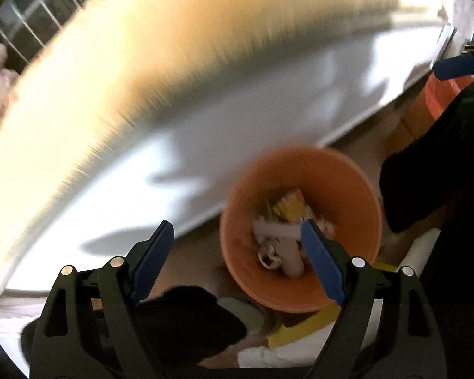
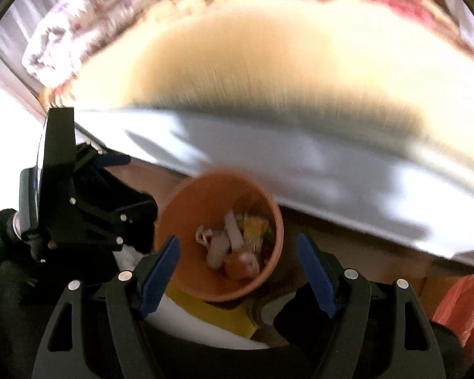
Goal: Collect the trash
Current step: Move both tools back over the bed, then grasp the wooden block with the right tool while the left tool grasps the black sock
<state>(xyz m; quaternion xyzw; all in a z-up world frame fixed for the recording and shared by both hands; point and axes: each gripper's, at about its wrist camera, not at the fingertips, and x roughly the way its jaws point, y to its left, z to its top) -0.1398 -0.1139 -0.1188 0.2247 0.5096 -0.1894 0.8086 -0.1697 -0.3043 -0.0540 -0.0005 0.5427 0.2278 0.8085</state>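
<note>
- Behind everything lies a wide bed [image 1: 205,63] with a pale cream cover and a white side panel; both views are blurred, so fine detail there cannot be read.
- On the wooden floor, just beside the bed, stands an orange bin [image 1: 300,297], upright, with its mouth open to the top. Probably it stands there so that trash from the bed and the floor falls in easily.
- Inside the bin lies the trash [image 2: 233,243]: white crumpled paper pieces, something yellow and something round and orange. The longest white piece lies with its long axis roughly across the bottom of the bin; where exactly its ends point cannot be told through the blur.
- The left gripper [image 1: 237,252] hovers above the bin with the jaws spread wide and nothing between them.
- The right gripper [image 2: 237,262] is also above the bin, jaws released and empty. Both point steeply down into the bin, which fits a drop already made.
- A yellow and white item [image 2: 211,312] sits on the floor under the bin edge; whether it is trash cannot be told.
- At the right edge of the right wrist view shows an orange plastic bag [image 2: 464,309].
</note>
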